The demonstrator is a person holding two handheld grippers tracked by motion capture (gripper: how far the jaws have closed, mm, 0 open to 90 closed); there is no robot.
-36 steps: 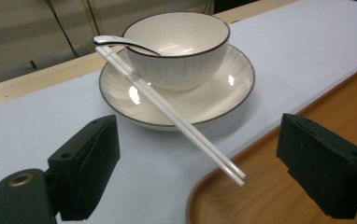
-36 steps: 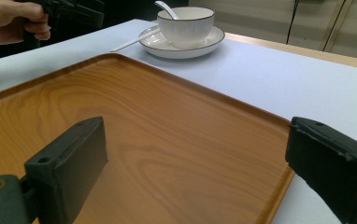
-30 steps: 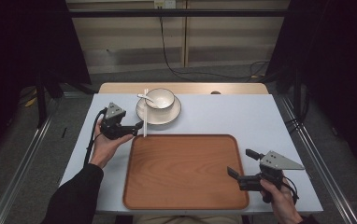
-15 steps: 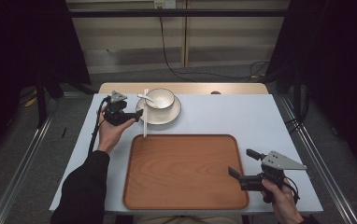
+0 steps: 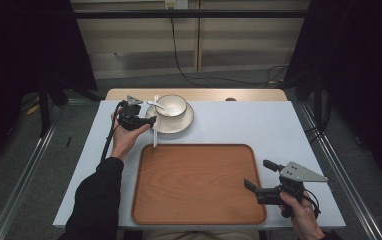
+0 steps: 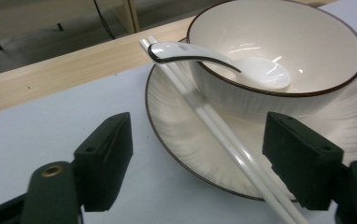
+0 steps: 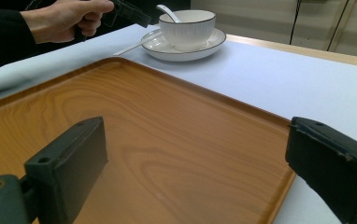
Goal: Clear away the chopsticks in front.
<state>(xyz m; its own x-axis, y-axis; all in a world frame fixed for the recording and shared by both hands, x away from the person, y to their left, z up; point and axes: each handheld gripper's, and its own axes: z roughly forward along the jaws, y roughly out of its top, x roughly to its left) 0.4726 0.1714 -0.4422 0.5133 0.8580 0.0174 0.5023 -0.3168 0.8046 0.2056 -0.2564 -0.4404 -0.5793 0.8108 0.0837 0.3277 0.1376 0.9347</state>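
Left gripper sits at the near-left rim of the cream ribbed plate with dark edge line. Its jaws have just been closing in but stand spread, one on each side of the pair of white chopsticks; no pad touches them yet. The chopsticks lie side by side, far ends propped on the plate rim beside the cream ribbed bowl with dark rim, near ends running off onto the pale table toward the tray. A white ceramic soup spoon rests in the bowl, handle hooked over the rim above the chopstick tips.

Right gripper hovers over the near-right corner of the rounded wooden tray, jaws wide apart, nothing between them.

Progress, as I read it: early. Tray bare; bowl, plate, spoon and chopsticks all at the far side of the table, off the tray. Pinch on the chopsticks not yet made; lift and transfer all remain.
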